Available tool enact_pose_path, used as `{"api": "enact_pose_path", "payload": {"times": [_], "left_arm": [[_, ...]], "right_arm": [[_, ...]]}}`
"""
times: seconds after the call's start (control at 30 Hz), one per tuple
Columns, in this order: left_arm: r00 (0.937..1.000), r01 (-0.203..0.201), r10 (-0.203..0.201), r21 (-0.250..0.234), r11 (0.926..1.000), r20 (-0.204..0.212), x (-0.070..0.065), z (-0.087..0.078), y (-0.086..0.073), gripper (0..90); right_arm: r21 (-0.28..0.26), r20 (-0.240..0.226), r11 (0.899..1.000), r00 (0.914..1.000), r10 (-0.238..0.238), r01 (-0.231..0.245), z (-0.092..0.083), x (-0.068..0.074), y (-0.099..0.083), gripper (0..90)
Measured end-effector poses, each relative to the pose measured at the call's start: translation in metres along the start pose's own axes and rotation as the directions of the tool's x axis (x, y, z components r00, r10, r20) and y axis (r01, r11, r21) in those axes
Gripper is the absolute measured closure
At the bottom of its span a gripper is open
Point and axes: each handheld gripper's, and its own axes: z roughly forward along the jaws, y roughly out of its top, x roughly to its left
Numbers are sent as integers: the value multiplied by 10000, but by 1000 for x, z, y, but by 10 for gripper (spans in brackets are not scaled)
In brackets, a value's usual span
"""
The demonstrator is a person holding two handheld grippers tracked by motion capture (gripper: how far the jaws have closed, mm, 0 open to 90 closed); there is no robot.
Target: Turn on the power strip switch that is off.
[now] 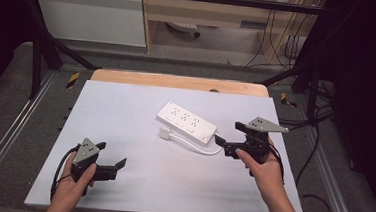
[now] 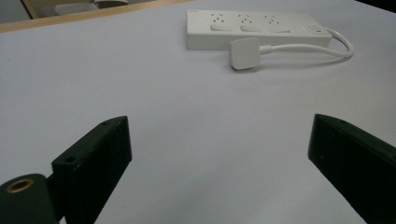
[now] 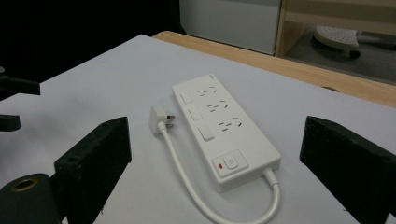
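On the white tabletop (image 1: 136, 177), we see a power strip (image 1: 186, 120) at centre right, its plug (image 1: 165, 133) beside it.
Our right hand-held gripper (image 1: 226, 137) sits just off the switch end, jaws wide and empty; the left hand-held gripper (image 1: 111, 157), also spread and empty, is well apart. Risk, we judge: snagging the looped cord (image 1: 198, 146) would drag the strip. Surface matte; dark room beyond, wooden shelving behind.
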Motion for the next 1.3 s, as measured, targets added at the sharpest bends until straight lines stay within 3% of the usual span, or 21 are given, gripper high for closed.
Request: {"api": "enact_pose_path", "payload": {"times": [0.43,0.83,1.23,1.3], "left_arm": [[10000,-7,7,14,10000,9,0,0,0,63],[10000,-16,16,10,10000,21,0,0,0,63],[10000,2,-2,-23,10000,28,0,0,0,63],[10000,-4,4,-28,10000,35,0,0,0,63]], "right_arm": [[298,-77,9991,9995,-315,317,15,1,11,33],[-61,86,9988,9988,-492,493,26,0,18,248],[85,-33,9992,9992,-396,397,42,-3,16,389],[124,38,9988,9988,-481,480,46,-3,15,448]]}}
